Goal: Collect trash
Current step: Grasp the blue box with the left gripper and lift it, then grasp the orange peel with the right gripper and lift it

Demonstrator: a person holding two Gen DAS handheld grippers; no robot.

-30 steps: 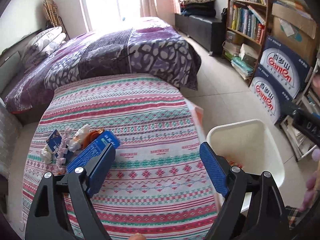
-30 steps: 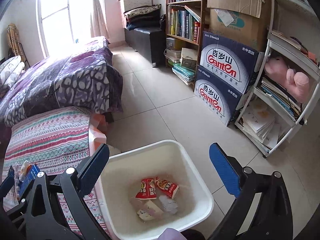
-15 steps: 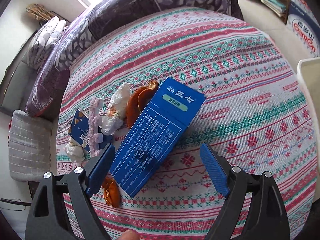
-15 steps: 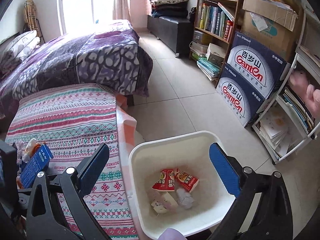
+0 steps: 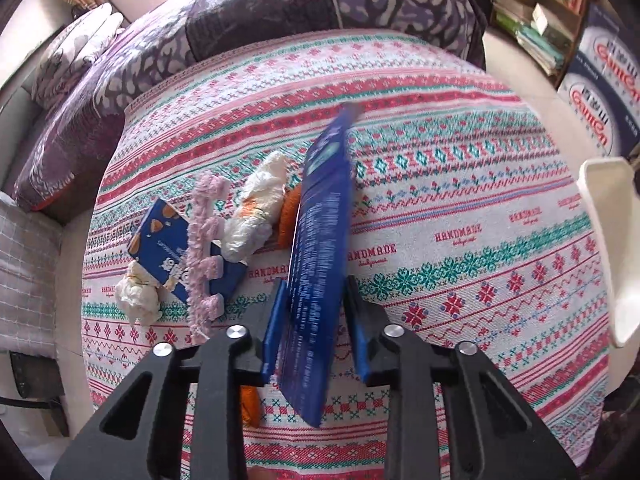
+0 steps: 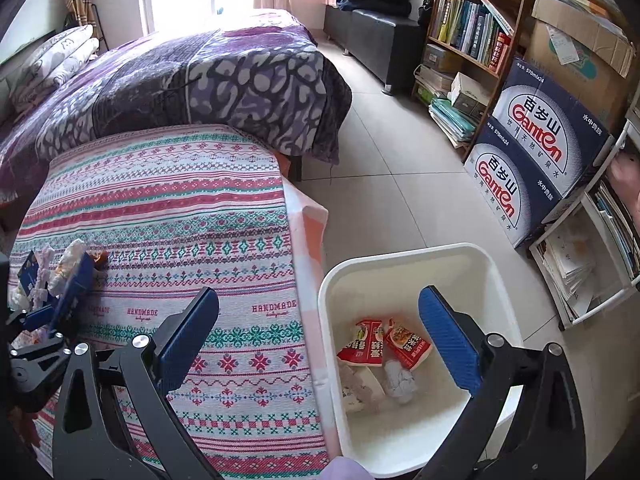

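Note:
My left gripper [image 5: 316, 284] is shut on a long blue carton [image 5: 324, 208], which stands tilted on its edge over the striped tablecloth [image 5: 460, 240]. Left of it lie a crumpled white wrapper [image 5: 260, 204], orange peel [image 5: 288, 216], a pink foam strip [image 5: 204, 248], a small blue packet [image 5: 160, 240] and a white tissue ball [image 5: 138, 292]. In the right wrist view my right gripper [image 6: 318, 292] is open and holds nothing, above the table's edge and the white bin [image 6: 400, 256]. Red snack packets [image 6: 380, 344] and crumpled paper lie in the bin. The blue carton [image 6: 74, 284] shows at far left.
A bed with a purple patterned blanket [image 6: 200, 72] lies beyond the table. On the right stand a bookshelf [image 6: 472, 32], two stacked Ganten water boxes [image 6: 532, 152] and a white rack of papers [image 6: 592, 264]. Tiled floor [image 6: 392, 184] lies between bed and shelves.
My left gripper came down over the blue carton and shut on it, tipping it from flat onto its edge. The right gripper swung left, bringing more of the table into its view.

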